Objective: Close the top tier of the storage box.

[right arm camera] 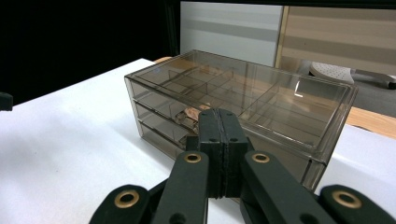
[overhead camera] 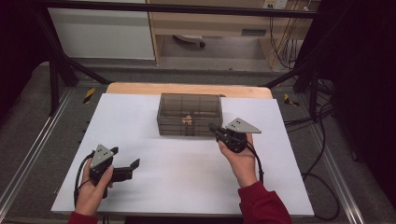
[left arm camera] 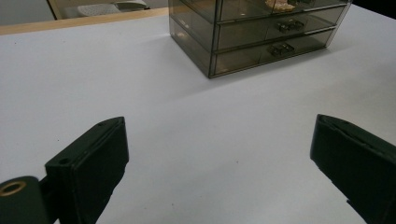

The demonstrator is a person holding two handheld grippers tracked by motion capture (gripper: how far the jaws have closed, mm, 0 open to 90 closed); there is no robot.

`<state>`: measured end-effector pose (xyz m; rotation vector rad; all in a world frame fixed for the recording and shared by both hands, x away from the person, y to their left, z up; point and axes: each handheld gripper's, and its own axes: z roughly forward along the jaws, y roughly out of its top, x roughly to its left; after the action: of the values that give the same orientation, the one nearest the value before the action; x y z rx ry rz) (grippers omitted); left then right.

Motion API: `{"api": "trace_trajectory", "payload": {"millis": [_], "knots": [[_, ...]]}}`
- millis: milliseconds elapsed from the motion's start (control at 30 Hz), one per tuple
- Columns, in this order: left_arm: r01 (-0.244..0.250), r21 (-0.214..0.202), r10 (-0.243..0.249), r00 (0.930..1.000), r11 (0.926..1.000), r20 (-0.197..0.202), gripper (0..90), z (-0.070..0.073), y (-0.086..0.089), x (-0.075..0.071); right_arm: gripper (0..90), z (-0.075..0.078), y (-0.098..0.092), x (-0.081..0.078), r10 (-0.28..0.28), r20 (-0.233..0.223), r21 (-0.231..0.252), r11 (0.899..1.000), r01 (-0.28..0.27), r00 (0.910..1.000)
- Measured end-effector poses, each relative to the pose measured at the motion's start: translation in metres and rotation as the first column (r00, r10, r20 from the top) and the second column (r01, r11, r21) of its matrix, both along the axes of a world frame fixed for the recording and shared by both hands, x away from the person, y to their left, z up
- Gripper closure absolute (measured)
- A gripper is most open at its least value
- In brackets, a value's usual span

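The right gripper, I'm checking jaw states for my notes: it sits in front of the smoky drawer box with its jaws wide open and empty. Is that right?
Not quite. The right gripper is in front of the drawer box and empty, but the right gripper view shows its jaws pressed shut together.

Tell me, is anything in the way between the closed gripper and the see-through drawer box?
Nothing visible. The right gripper, shut and empty, sits right at the front of the smoky clear drawer box, with bare white tabletop around it.
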<state>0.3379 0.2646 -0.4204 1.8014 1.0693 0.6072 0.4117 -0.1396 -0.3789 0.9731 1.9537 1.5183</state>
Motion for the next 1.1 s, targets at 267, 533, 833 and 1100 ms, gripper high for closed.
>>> {"api": "trace_trajectory", "payload": {"millis": [267, 533, 833, 1100], "knots": [[0.003, 0.003, -0.003, 1.0, 1.0, 0.004, 4.7, 0.0, -0.001, 0.0, 90.0, 0.002, -0.002, -0.001, -0.007, 0.009, -0.003, 1.0, 0.007, 0.9999], [0.005, 0.004, -0.005, 1.0, 1.0, 0.002, 4.8, 0.0, -0.001, 0.0, 82.1, 0.006, -0.005, -0.001, -0.011, 0.013, -0.007, 1.0, 0.011, 0.9999], [0.005, 0.002, -0.005, 1.0, 1.0, 0.002, 4.8, 0.0, -0.001, 0.0, 69.9, 0.012, -0.009, 0.0, -0.023, 0.022, -0.014, 1.0, 0.023, 0.9995], [0.001, 0.004, -0.001, 1.0, 1.0, 0.0, 4.8, 0.0, 0.0, 0.0, 38.1, 0.017, -0.012, 0.003, -0.04, 0.035, -0.026, 0.999, 0.041, 0.9986]]}}
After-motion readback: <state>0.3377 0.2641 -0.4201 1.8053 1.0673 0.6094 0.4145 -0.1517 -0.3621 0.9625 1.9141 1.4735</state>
